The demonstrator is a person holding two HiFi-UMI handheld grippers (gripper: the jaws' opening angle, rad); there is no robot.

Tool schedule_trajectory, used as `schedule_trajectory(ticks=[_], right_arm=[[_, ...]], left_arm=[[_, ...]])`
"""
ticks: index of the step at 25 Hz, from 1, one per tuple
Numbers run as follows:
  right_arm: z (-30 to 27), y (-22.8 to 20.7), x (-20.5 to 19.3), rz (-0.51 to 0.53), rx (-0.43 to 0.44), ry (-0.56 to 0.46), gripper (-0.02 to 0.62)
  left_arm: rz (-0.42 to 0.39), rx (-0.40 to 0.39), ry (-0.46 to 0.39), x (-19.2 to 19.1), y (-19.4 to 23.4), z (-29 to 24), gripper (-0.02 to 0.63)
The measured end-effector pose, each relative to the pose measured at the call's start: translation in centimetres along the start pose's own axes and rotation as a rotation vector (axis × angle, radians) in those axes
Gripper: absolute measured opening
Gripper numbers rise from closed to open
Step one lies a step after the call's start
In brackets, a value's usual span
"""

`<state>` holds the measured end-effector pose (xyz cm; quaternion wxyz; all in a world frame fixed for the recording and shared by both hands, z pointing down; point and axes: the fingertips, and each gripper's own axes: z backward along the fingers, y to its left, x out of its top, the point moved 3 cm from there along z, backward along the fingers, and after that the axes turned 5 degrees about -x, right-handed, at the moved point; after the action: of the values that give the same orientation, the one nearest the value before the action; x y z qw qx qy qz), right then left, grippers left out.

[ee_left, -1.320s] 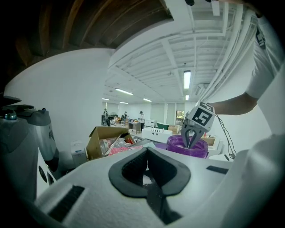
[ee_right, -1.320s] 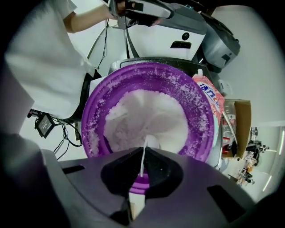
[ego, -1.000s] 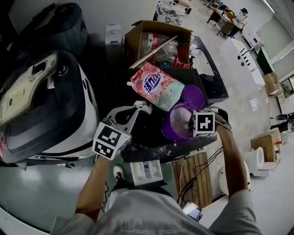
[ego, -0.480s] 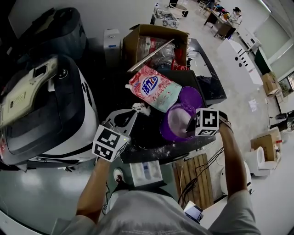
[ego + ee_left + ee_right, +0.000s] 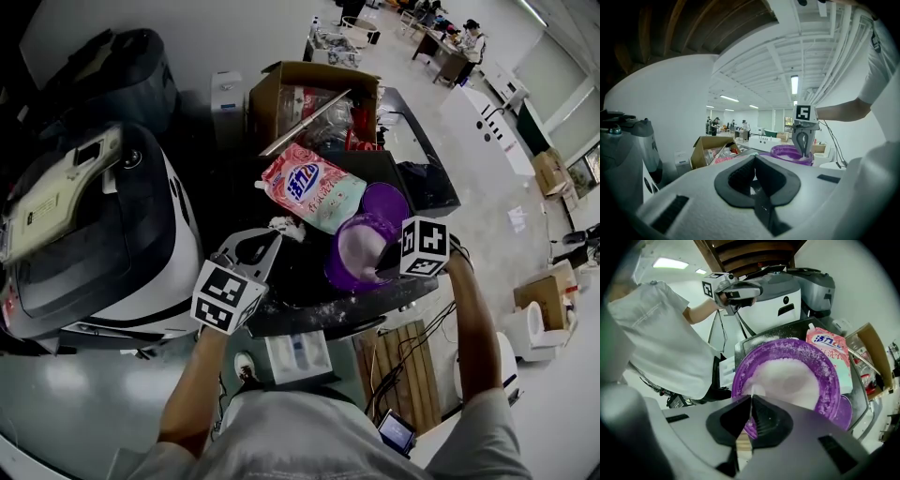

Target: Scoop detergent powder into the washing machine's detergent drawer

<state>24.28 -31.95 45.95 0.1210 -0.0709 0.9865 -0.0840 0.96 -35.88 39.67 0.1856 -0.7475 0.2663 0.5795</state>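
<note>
Right gripper view: right gripper (image 5: 751,401) jaws pinched on a thin pale scoop (image 5: 756,390), tip at the near edge of the white detergent powder (image 5: 787,378) in the purple bowl (image 5: 739,380). Left gripper view: left gripper (image 5: 754,160) jaws together, nothing between them, off to the bowl's side. Head view: bowl sits on the dark table (image 5: 300,274), pink detergent bag (image 5: 309,187) just behind it, purple lid (image 5: 392,202) touching the bowl. Washing machine (image 5: 94,234) at left.
</note>
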Motion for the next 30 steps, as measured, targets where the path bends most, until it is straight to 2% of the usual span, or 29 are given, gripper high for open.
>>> schedule_trajectory(ticks=[7,11,17,22,26,30], right_arm=[[2.3,-1.2,0.7,-0.122,-0.077,-0.225,0.014],[3.3,-1.7,0.5,-0.272,-0.103,-0.397,0.014],[4.4,-2.2,-1.8,-0.556,-0.26,-0.63,0.014],[5.5,-1.3,-3.3,-0.767,-0.363,-0.868,0.014],[6.9,0.3,-4.0,-0.88,-0.44,-1.061,0.014],[8.5,2.2,-5.6,-0.974,-0.561,-1.196,0.014]], left_arm=[[0.002,0.003,-0.011,0.7,-0.5,0.5,0.009],[-0.007,0.01,-0.017,1.2,-0.8,0.8,0.009],[-0.019,0.003,-0.021,1.7,-2.0,0.9,0.009],[-0.024,-0.022,-0.03,2.2,-3.3,0.6,0.009],[-0.027,-0.046,-0.035,2.5,-4.5,0.2,0.009],[-0.032,-0.067,-0.046,2.9,-5.6,-0.1,0.009]])
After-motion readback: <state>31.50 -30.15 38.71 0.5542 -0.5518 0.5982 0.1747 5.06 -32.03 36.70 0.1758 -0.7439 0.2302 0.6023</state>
